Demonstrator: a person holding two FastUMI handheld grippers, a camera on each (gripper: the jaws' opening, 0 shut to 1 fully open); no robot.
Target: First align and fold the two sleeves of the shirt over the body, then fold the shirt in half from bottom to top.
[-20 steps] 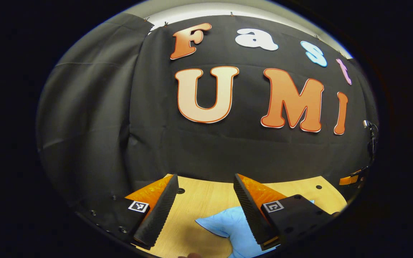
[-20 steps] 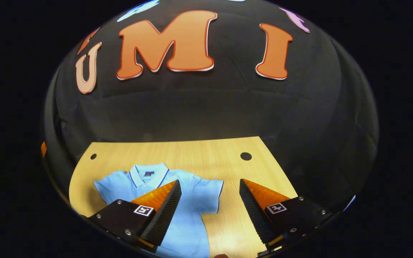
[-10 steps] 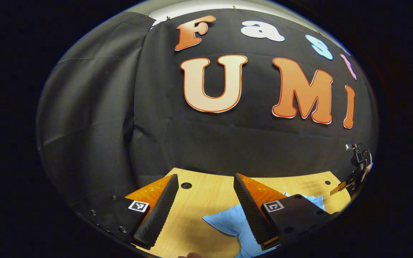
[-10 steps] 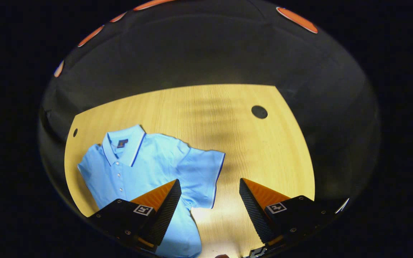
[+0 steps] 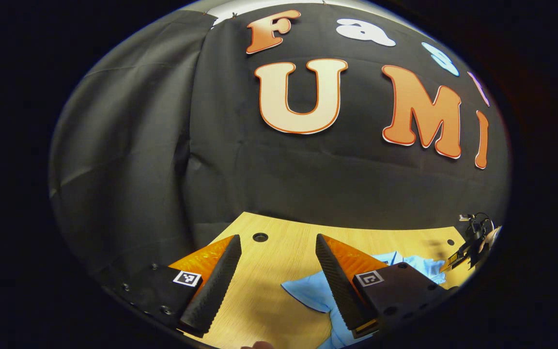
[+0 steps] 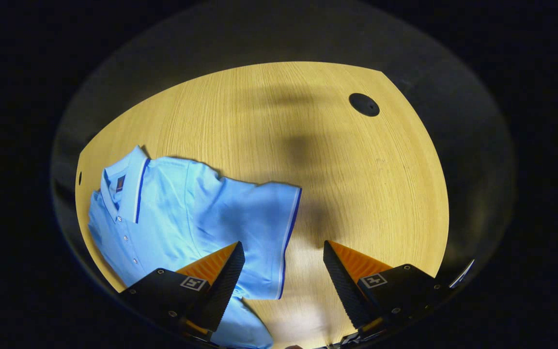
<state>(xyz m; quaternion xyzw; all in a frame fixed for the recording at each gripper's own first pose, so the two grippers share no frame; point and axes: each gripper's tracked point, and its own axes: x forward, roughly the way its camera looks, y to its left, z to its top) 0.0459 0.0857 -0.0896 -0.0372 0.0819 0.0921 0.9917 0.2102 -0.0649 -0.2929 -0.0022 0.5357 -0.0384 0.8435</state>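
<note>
Wood table (image 6: 356,169) across centre of right gripper view. Light blue shirt (image 6: 187,208) flat at lower left, both sleeves unfolded; soft, light, prob. slippy. Best grabbed at sleeve hem (image 6: 286,232). Right gripper (image 6: 281,281) & left gripper (image 5: 279,281) wide open, holding 0.

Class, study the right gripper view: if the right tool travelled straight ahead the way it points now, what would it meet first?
Probably the hem of the shirt's sleeve, or the bare table beside it; the open right tool straddles that edge, and depth is unclear.
</note>
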